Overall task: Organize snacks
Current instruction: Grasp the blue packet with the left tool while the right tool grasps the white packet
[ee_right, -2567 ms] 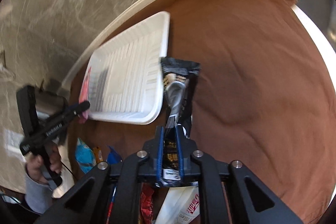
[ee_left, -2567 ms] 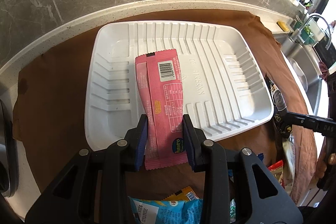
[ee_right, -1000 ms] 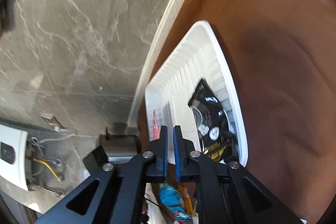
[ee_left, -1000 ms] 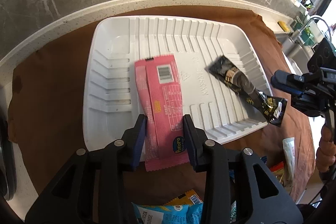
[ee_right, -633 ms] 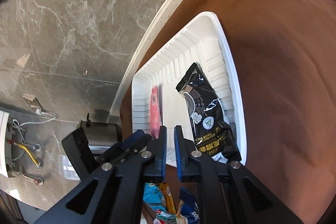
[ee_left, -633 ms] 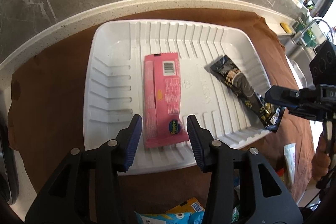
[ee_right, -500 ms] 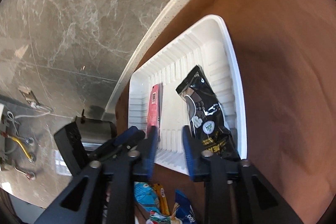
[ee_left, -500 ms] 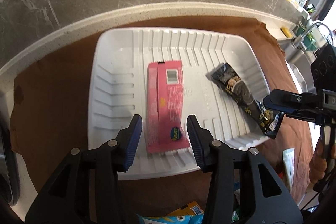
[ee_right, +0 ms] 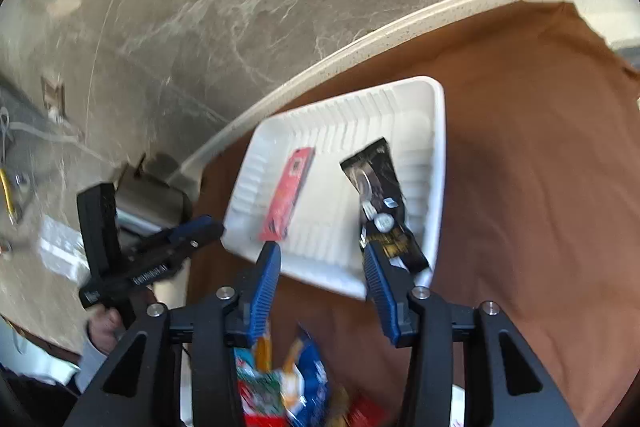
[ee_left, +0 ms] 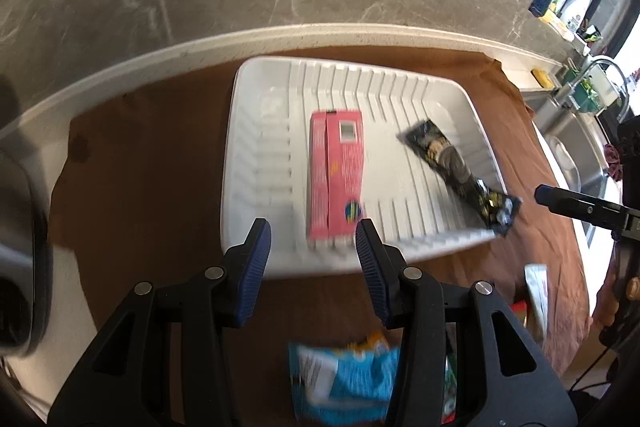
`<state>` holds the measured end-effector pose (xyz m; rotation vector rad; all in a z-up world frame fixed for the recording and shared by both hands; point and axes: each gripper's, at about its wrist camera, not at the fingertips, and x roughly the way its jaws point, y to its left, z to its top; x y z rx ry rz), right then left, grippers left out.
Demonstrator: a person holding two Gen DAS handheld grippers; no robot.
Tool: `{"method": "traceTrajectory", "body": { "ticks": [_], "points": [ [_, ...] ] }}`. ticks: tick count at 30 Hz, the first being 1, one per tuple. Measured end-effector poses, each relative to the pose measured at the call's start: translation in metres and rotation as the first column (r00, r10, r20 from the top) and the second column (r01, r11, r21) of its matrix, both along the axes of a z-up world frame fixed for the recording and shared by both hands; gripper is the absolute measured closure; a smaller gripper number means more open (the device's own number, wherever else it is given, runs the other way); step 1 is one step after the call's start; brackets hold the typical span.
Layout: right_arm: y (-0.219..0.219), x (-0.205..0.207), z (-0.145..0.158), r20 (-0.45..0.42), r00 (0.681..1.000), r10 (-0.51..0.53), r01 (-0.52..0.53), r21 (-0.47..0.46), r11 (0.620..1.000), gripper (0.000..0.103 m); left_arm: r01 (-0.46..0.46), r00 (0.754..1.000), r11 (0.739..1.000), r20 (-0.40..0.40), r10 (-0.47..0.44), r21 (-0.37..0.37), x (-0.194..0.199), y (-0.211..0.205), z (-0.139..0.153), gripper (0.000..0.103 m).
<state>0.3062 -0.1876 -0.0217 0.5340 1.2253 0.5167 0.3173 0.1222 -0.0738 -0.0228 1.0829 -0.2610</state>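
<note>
A white ribbed tray (ee_left: 260, 163) (ee_right: 438, 163) lies on a brown cloth. A pink snack packet (ee_left: 336, 179) (ee_right: 290, 193) lies flat in its middle. A black snack packet (ee_left: 452, 169) (ee_right: 380, 199) lies at the tray's right side, its near end over the rim. My left gripper (ee_left: 310, 247) is open and empty, just in front of the tray's near rim; it also shows in the right wrist view (ee_right: 192, 227). My right gripper (ee_right: 320, 271) is open and empty, near the tray's near rim; one finger shows at the right of the left wrist view (ee_left: 576, 205).
Loose snacks lie on the cloth near me: a blue bag (ee_left: 344, 375), a white packet (ee_left: 538, 291), and colourful packets (ee_right: 288, 383). A marble wall rises behind the white counter edge (ee_left: 160, 51). A sink and tap (ee_left: 576, 95) are at the far right. A metal appliance (ee_right: 148, 195) stands left.
Both grippers let go of their packets, which now lie in the tray. Both have opened wide and drawn back from the tray toward the pile of loose snacks.
</note>
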Motion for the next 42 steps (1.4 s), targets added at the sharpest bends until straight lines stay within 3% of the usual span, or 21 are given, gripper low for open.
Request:
{"method": "traceTrajectory", "body": {
  "ticks": [6,11,20,29,38,42],
  "points": [
    [-0.010,-0.040,0.005,-0.011,0.999,0.046,-0.047,-0.132,0.990,0.045,0.008,0.999,1.000,-0.041,-0.007,0.019,-0.046,0.008,-0.007,0.061],
    [-0.021,-0.076,-0.005,-0.069,0.997,0.037,-0.051,-0.221,0.974,0.043,0.014,0.997,1.000,-0.079,-0.012,0.024,-0.081,0.011,-0.015,0.061],
    [-0.020,-0.121,-0.021,-0.164,0.986,0.018,-0.058,-0.240,0.969,0.043,0.011,0.994,1.000,-0.105,-0.008,0.025,-0.119,0.010,-0.019,0.061],
    [0.004,-0.128,-0.039,-0.215,0.976,0.032,-0.102,-0.327,0.939,0.043,0.036,0.995,0.998,-0.099,-0.032,0.042,-0.128,0.007,-0.019,0.061],
    [0.020,-0.135,-0.038,-0.166,0.982,0.090,-0.154,-0.423,0.893,0.044,0.051,0.993,0.999,-0.107,-0.050,0.010,-0.123,0.003,-0.024,0.061],
    [0.019,-0.136,-0.038,-0.160,0.983,0.095,-0.155,-0.425,0.892,0.044,0.067,0.990,0.998,-0.122,-0.066,0.000,-0.115,-0.004,-0.030,0.059]
  ]
}}
